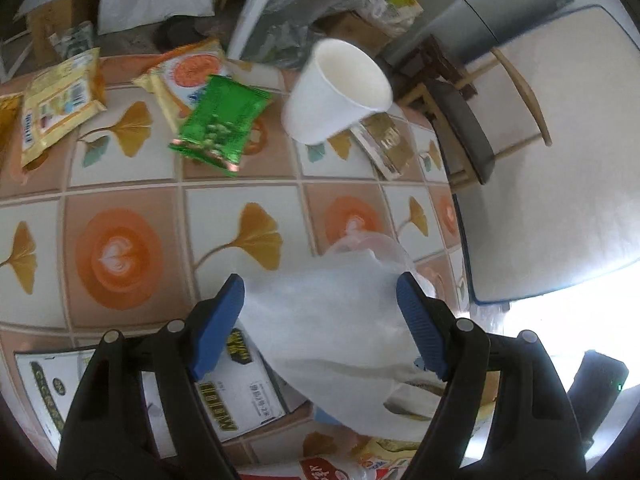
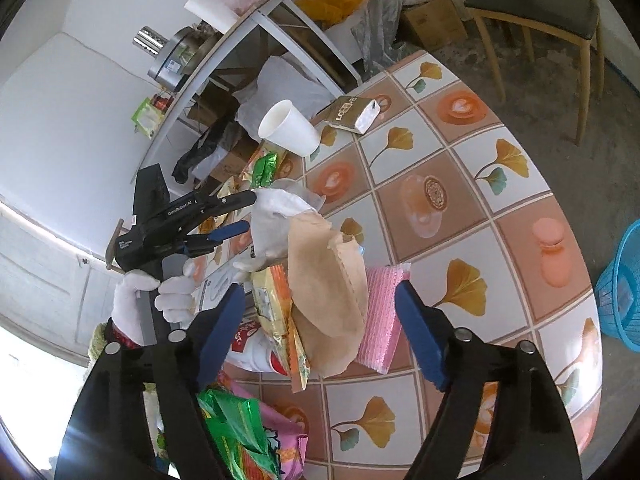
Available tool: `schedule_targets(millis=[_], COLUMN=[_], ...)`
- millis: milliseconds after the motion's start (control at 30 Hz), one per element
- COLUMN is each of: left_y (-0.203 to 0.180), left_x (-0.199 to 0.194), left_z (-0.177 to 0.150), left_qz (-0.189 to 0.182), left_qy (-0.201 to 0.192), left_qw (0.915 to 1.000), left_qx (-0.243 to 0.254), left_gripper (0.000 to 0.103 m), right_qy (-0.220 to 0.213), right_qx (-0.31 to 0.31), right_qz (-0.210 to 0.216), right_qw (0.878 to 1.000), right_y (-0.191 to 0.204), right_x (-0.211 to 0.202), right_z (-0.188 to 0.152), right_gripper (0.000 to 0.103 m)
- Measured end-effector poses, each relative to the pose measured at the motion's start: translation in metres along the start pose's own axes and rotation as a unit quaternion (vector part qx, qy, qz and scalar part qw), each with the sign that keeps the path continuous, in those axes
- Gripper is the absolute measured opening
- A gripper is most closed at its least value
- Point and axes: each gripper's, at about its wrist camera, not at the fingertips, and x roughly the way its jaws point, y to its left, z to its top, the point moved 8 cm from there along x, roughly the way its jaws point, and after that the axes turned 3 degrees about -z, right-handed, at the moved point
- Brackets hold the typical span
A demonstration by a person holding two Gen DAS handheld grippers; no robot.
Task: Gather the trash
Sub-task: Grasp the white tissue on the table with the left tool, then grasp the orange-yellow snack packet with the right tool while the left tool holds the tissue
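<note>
My left gripper (image 1: 320, 300) is open, its blue pads (image 1: 220, 320) either side of a crumpled white tissue (image 1: 332, 320) lying on the tiled table. It also shows in the right wrist view (image 2: 250, 212), next to the tissue (image 2: 276, 216). My right gripper (image 2: 318, 308) is open over a tan paper piece (image 2: 324, 280), a yellow-orange wrapper (image 2: 276, 320) and a pink sponge (image 2: 380, 312). A white paper cup (image 1: 336, 92) lies tipped near the table's far side. A green snack packet (image 1: 220, 120) lies left of the cup.
Yellow snack bags (image 1: 60, 100), a small gold-printed box (image 1: 386, 144) and a white printed box (image 1: 224, 396) lie on the table. A blue basket (image 2: 622, 284) stands on the floor at right. A wooden chair (image 2: 532, 16) stands beyond the table. Green and pink packets (image 2: 240, 436) lie near the table's near side.
</note>
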Motion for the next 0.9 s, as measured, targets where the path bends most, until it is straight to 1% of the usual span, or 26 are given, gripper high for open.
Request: schedule_targets(millis=[67, 133, 200, 233, 333, 400, 433, 500, 567, 633, 667, 800, 900], left_y=[-0.005, -0.011, -0.014, -0.015, -0.018, -0.020, -0.020, -0.020, -0.019, -0.018, -0.017, -0.015, -0.014], left_x=[0.003, 0.003, 0.000, -0.001, -0.004, -0.006, -0.007, -0.008, -0.009, -0.010, -0.011, -0.013, -0.014], left_z=[-0.003, -0.005, -0.006, -0.006, -0.007, -0.009, -0.010, -0.012, -0.014, -0.015, -0.015, -0.016, -0.016], left_qz=[0.001, -0.002, -0.008, -0.011, -0.010, -0.003, 0.000, 0.003, 0.006, 0.008, 0.008, 0.007, 0.008], left_qy=[0.003, 0.001, -0.001, -0.003, -0.008, -0.012, -0.013, -0.015, -0.017, -0.021, -0.022, -0.027, -0.031], left_qw=[0.9999, 0.9995, 0.9994, 0.9994, 0.9990, 0.9985, 0.9983, 0.9979, 0.9975, 0.9973, 0.9973, 0.9974, 0.9971], left_qx=[0.016, 0.031, 0.034, 0.034, 0.043, 0.054, 0.057, 0.064, 0.068, 0.070, 0.069, 0.066, 0.069], left_gripper=[0.070, 0.064, 0.054, 0.051, 0.038, 0.028, 0.026, 0.018, 0.016, 0.012, 0.009, 0.003, 0.002], right_qy=[0.002, 0.004, 0.006, 0.004, -0.012, -0.036, -0.051, -0.063, -0.055, -0.032, -0.024, 0.008, 0.025], right_qx=[0.004, 0.004, 0.005, 0.004, -0.006, -0.017, -0.027, -0.046, -0.067, -0.076, -0.076, -0.076, -0.083], right_qz=[0.001, 0.001, -0.001, -0.004, -0.018, -0.021, -0.021, -0.007, 0.013, 0.033, 0.036, 0.032, 0.010], right_qw=[1.000, 1.000, 1.000, 1.000, 1.000, 0.999, 0.998, 0.997, 0.996, 0.996, 0.996, 0.997, 0.996], right_y=[-0.001, -0.002, -0.002, -0.001, 0.002, 0.008, 0.014, 0.026, 0.039, 0.048, 0.049, 0.051, 0.050], right_x=[0.003, 0.006, 0.008, 0.008, 0.002, -0.011, -0.020, -0.031, -0.034, -0.027, -0.024, -0.002, 0.013], right_z=[0.000, -0.001, -0.002, -0.002, -0.002, -0.001, -0.002, -0.004, -0.011, -0.020, -0.023, -0.035, -0.042], right_gripper=[0.069, 0.066, 0.064, 0.064, 0.064, 0.064, 0.064, 0.064, 0.062, 0.058, 0.055, 0.048, 0.047])
